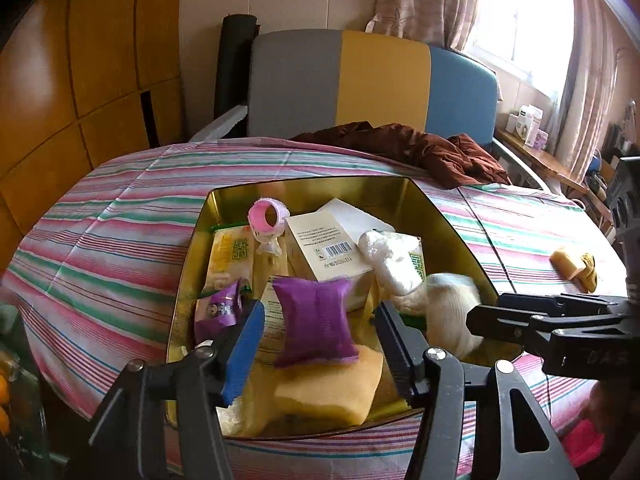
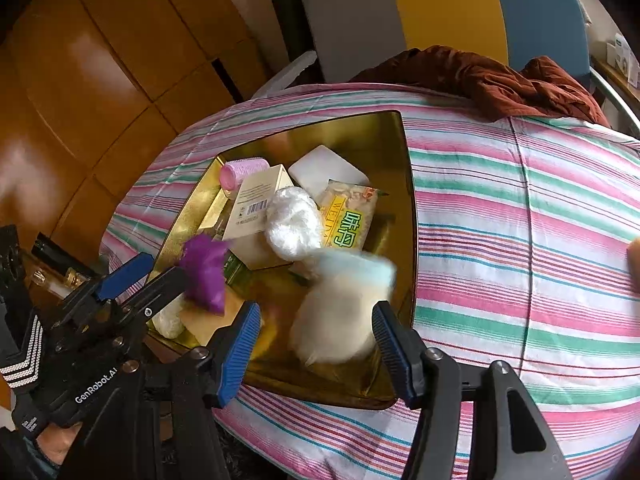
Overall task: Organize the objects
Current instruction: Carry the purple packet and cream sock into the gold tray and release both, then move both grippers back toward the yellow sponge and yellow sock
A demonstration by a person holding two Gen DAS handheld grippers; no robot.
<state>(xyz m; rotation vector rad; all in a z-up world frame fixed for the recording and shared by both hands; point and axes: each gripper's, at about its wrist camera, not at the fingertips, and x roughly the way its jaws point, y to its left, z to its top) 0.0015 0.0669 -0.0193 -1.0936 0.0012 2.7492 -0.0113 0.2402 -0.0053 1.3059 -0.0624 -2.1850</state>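
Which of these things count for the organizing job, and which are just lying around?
Job:
gold tin
purple pouch, between the open left jaws
white fluffy item, between the open right jaws
yellow sponge
barcode box
pink roller

Lying about:
brown cloth
chair

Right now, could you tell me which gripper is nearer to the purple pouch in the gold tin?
Left. The left gripper has the purple pouch between its open fingers. The right gripper stands over the white fluffy item, off to the pouch's right.
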